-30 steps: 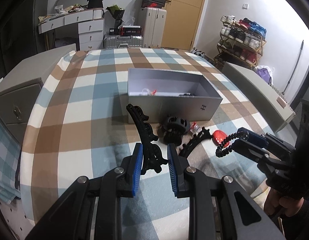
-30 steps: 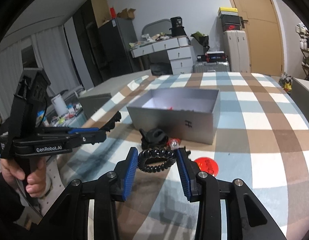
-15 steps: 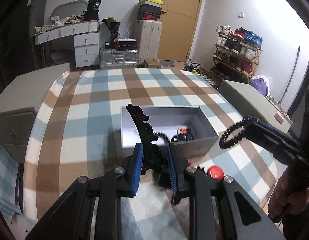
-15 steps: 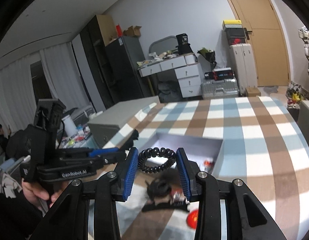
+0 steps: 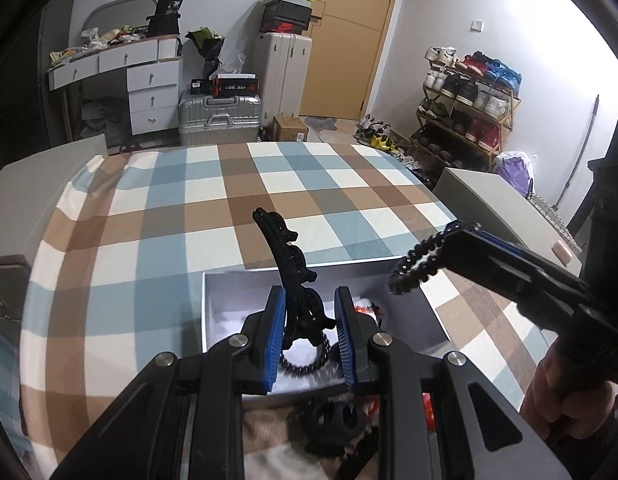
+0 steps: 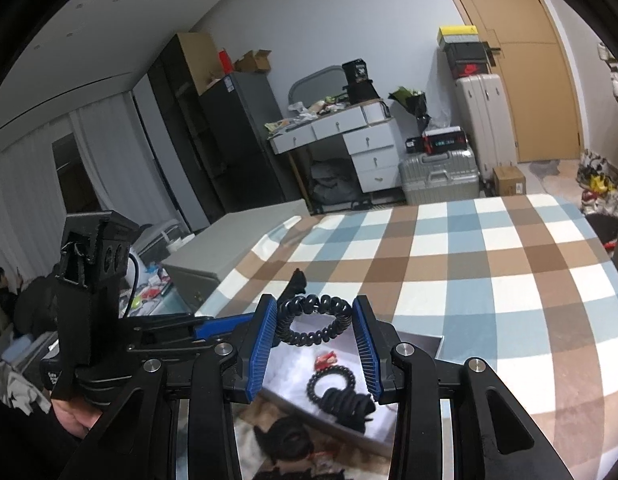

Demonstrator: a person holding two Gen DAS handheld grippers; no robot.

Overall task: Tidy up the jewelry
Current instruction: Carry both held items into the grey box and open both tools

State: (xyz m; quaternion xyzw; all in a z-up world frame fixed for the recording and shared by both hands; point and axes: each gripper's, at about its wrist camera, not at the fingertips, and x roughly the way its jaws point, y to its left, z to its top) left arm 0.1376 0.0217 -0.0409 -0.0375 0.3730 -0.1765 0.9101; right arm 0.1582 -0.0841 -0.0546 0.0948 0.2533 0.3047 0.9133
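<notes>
Overhead, left gripper (image 5: pixel 309 330) clamping one hair clip (image 5: pixel 287 264), right gripper (image 6: pixel 315 342) pinching one coil tie (image 6: pixel 313 320), one box (image 5: pixel 423 308).

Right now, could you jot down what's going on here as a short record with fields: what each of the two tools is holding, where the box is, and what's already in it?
left tool: left gripper, fingers closed on a long black hair clip that sticks up
right tool: right gripper, fingers closed on a black spiral hair tie
box: open grey box on the checked cloth, below both tools
in the box: another black spiral tie, a small red item
outside the box: a black claw clip at its near side
</notes>
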